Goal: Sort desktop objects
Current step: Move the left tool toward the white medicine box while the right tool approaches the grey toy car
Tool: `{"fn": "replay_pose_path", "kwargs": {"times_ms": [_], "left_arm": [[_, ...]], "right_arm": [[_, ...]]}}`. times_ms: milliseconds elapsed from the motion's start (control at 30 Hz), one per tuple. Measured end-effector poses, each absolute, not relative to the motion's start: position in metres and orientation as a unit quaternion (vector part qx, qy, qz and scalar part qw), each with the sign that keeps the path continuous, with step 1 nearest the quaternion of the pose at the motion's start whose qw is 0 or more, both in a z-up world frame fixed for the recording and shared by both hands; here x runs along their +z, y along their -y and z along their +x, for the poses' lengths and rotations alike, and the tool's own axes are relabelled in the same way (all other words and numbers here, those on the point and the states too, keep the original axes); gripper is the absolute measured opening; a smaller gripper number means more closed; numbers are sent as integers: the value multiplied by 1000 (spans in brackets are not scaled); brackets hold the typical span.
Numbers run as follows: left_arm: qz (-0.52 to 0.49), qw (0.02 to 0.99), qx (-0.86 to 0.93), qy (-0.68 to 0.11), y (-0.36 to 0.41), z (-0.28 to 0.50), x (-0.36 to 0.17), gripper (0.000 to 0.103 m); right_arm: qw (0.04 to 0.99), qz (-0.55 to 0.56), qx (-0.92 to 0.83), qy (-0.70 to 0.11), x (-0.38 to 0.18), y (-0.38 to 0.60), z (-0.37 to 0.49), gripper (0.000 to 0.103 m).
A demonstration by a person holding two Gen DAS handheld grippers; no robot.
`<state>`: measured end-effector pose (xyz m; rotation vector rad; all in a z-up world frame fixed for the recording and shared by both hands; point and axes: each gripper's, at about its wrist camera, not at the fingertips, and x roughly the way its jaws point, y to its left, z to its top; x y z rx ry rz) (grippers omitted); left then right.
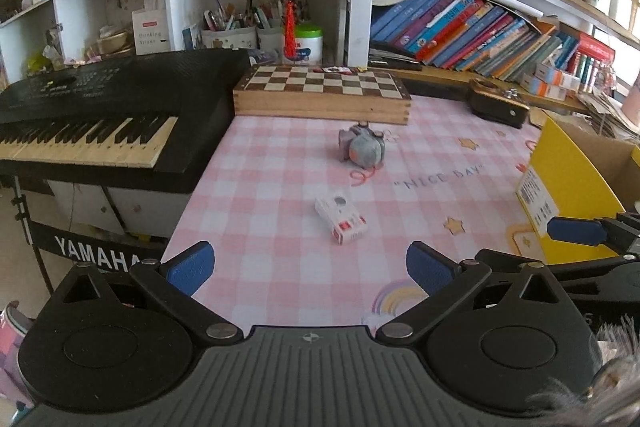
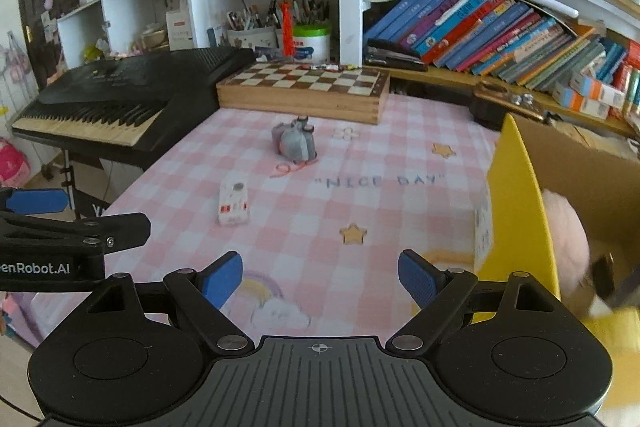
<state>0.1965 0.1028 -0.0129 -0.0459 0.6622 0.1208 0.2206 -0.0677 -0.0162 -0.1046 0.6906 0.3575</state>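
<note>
White box [image 1: 341,219] lies near grey toy camera [image 1: 362,147]; both grippers empty.

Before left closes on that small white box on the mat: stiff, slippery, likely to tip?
The small white box looks like thin printed carton lying flat: probably light, unlikely to tip or roll. Its walls may dent under a hard pinch. On the smooth checked mat it could slide if nudged.
</note>
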Motion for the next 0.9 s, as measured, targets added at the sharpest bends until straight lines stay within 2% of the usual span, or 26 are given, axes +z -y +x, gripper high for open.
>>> {"fn": "replay_pose_path", "kwargs": {"times_ms": [400, 800, 900], "left_arm": [[-18, 936, 81, -341, -111, 243, -27, 103], [-11, 925, 65, -373, -89, 299, -67, 103], [-12, 923, 70, -379, -86, 314, -77, 100]], "right_arm": [[923, -60, 190, -328, -18, 53, 288, 87], [915, -75, 210, -338, -28, 23, 354, 87], [911, -86, 223, -336, -33, 11, 368, 87]]}}
